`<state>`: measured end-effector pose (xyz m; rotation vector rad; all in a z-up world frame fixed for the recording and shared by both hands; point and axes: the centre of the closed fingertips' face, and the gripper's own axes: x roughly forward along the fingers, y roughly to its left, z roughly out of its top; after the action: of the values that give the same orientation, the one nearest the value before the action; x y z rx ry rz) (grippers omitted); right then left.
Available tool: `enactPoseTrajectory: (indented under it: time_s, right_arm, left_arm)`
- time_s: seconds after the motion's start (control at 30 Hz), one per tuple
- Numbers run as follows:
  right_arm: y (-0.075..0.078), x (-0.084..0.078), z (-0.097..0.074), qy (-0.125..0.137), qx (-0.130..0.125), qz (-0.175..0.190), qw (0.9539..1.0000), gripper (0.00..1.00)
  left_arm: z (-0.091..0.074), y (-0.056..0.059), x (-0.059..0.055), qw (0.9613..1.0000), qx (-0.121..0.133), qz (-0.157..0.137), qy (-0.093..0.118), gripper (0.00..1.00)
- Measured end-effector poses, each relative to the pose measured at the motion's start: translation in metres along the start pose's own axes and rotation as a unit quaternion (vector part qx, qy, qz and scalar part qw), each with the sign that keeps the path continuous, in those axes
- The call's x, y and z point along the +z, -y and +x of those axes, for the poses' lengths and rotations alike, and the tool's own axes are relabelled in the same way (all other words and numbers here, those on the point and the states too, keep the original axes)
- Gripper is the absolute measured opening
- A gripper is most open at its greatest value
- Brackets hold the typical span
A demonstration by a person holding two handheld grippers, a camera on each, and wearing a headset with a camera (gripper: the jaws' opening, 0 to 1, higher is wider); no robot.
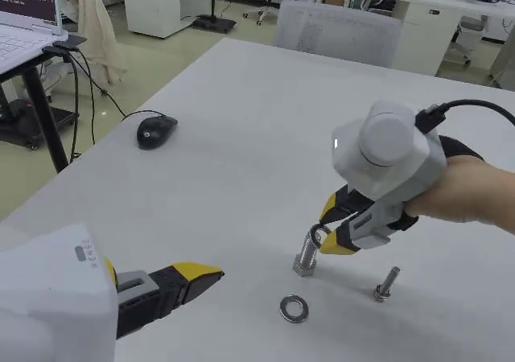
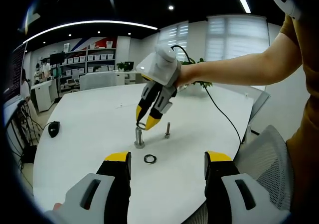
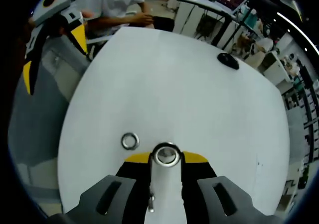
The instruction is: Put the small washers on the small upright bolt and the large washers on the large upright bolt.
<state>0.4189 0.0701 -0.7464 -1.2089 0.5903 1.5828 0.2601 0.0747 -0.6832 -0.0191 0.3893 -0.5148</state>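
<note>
Two washers: we see the gripped washer [image 1: 319, 235] clenched in the right gripper [image 1: 328, 232] at the top of the large bolt [image 1: 305, 256], the loose washer [image 1: 294, 307] flat on the white table [image 1: 241, 137]. The small bolt [image 1: 385, 284] stands beside. The left gripper [image 2: 168, 158] hangs spread, holding nothing. A mouse [image 1: 155, 130] lies well back, a grey office chair [image 1: 338, 30] beyond.

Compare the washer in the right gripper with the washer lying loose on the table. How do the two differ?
The gripped washer is pinched by the right gripper; the loose washer is held by neither gripper. The gripped washer hangs tilted at the top of the large bolt; the loose washer lies flat on the table, apart from it. Both are shiny metal rings.
</note>
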Motion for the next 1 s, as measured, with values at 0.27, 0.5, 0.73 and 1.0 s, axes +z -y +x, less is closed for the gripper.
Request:
enactPoseTrajectory:
  time_s: [0.27, 0.5, 0.73, 1.0]
  right_arm:
    - [0.001, 0.003, 0.009, -0.01, 0.016, -0.013, 0.9997, 0.22]
    - [0.001, -0.001, 0.017, -0.025, 0.024, -0.025, 0.9991, 0.22]
    - [0.004, -0.002, 0.021, -0.035, 0.03, -0.033, 0.9984, 0.22]
    - [0.002, -0.001, 0.023, -0.058, 0.049, -0.065, 0.995, 0.22]
  left_arm:
    - [0.001, -0.002, 0.001, 1.0, 0.001, -0.002, 0.002, 0.59]
    - [0.002, -0.004, -0.001, 1.0, 0.001, -0.004, -0.001, 0.59]
    - [0.002, -0.003, -0.003, 1.0, 0.001, -0.007, -0.002, 0.59]
    - [0.003, -0.005, -0.004, 0.9999, 0.002, -0.011, 0.0, 0.59]
